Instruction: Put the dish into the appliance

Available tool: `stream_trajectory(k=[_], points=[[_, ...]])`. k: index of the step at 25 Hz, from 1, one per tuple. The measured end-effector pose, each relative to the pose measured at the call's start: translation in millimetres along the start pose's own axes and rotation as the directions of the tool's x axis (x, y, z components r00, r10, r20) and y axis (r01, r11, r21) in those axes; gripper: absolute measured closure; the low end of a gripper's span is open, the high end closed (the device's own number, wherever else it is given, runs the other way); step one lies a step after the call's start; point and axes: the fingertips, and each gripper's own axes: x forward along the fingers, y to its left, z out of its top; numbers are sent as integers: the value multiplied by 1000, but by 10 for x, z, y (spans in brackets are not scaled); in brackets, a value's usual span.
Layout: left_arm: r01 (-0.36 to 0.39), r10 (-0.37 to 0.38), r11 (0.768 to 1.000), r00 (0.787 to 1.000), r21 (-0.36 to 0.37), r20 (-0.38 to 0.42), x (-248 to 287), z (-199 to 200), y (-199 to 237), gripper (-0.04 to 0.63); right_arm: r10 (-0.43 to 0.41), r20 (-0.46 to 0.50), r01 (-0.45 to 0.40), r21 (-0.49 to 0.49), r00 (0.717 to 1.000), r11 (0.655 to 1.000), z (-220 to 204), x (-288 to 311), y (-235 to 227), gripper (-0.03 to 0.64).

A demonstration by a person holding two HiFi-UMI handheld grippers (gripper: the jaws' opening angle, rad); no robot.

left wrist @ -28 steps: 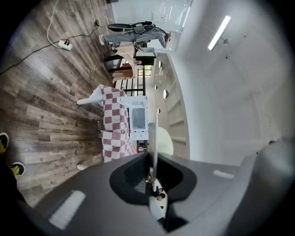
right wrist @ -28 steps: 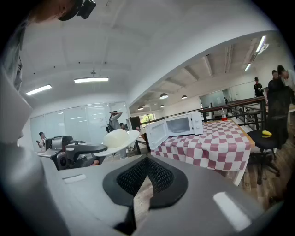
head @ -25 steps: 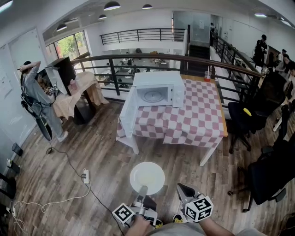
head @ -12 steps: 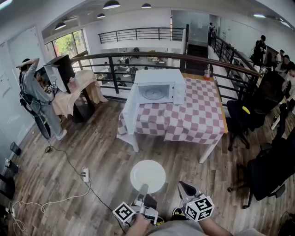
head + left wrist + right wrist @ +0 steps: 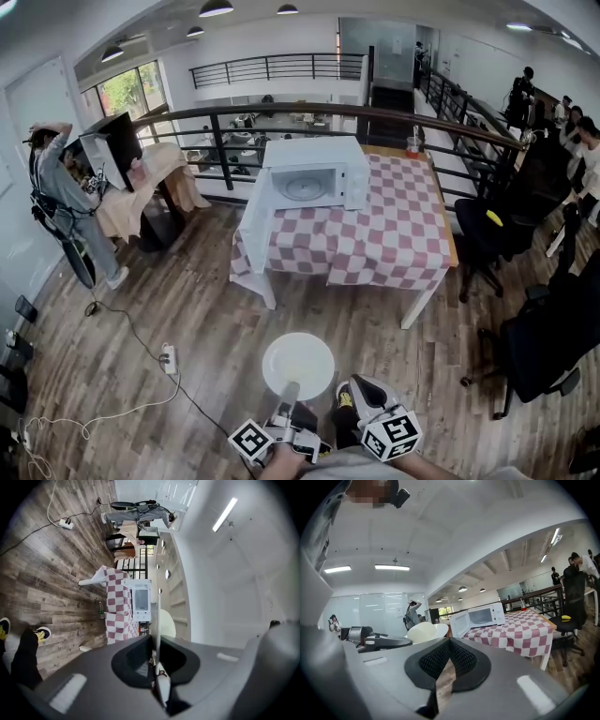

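1. Over the last second the right gripper (image 5: pixel 361 386) has slid sideways toward the left gripper (image 5: pixel 291 389). In the head view the microwave (image 5: pixel 314 178) has drifted slightly up and left without growing noticeably larger.
2. The white plate (image 5: pixel 298 361) is carried as before, held level in the air well short of the microwave and facing its front. My judgement is that the carry is still in its early part, with the whole approach left to walk.
3. The left gripper's jaws are clamped on the plate's near rim. The right gripper's jaws are drawn together and hold nothing.
4. The microwave's door (image 5: pixel 255 211) hangs wide open on its left side and the glass turntable inside looks bare, so I think nothing bars the insertion.
5. The microwave stands at the far left corner of a table (image 5: pixel 375 244) under a red-and-white chequered cloth. A red cup (image 5: pixel 412 143) sits to its right, by the far edge.
6. Between the plate and the microwave lies plank flooring (image 5: pixel 187 300). A power strip (image 5: pixel 169 356) and its cable lie on it, well left of the direct line.
7. A dark railing (image 5: pixel 281 117) runs behind the microwave. A person (image 5: pixel 56 197) stands far to its left, and office chairs (image 5: pixel 525 225) stand to its right.
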Motion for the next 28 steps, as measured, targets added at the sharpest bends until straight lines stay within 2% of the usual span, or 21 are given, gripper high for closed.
stream_trajectory(k=[8,16,19,28], points=[[-6,7,1000,1000,14,-18,190,43,114,568,2,11,-2,4,1000,1000,-40,243,-143,618],[-24,24,1000,999,8,-47,474,63,221,568,-3,-17,3,22,1000,1000,-115,506,-328,618],[-30,29,1000,999,-5,-45,667,126,256,568,-5,-21,5,26,1000,1000,-86,677,-435,618],[18,-16,999,996,30,-83,1543,295,135,568,5,-3,-5,19,1000,1000,197,1307,-921,618]])
